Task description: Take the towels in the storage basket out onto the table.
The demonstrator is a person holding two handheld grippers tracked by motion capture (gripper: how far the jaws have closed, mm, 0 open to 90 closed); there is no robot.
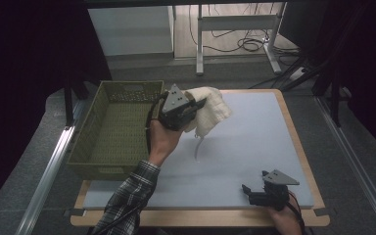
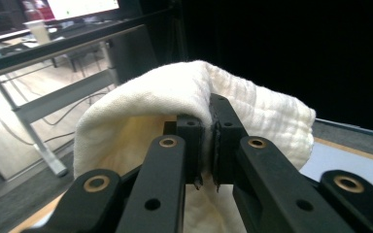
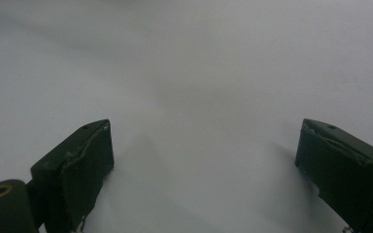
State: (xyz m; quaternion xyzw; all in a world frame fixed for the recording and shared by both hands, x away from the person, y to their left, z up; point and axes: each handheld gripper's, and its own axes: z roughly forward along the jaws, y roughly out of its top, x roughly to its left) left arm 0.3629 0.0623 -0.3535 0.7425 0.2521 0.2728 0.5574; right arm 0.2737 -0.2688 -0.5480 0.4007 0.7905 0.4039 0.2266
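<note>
A: Start at the left of the counter (image 1: pixel 254 161). What is there?

B: An olive-green woven basket (image 1: pixel 112 128) sits at the counter's left edge, its long side running away from the person. All else is placed against it.

A: And the cloth?

B: A cream-white cloth (image 1: pixel 209 109), soft and crinkled like gauze, hangs in the air just right of the basket's far right corner. It is bunched and folded over at the top, with a thin tail trailing down toward the pale blue mat (image 1: pixel 245 142) on the counter. In the left gripper view the cloth (image 2: pixel 141 111) drapes in a rounded hump over the jaw tips, its weave finely ribbed on the right side.

A: Who has hold of it?

B: The left gripper (image 1: pixel 188 108), raised in a hand with a plaid sleeve, beside the basket's right rim. Its jaws are pinched nearly together on a fold of the cloth, only the thickness of the fabric between the pads (image 2: pixel 221 141).

A: And farther right?

B: The right gripper (image 1: pixel 253 188) rests low at the near right corner of the mat, well apart from the basket and from the cloth. In the right gripper view its jaws stand wide apart over bare mat, with nothing between them and nothing touched by the pads (image 3: pixel 85 170).
</note>
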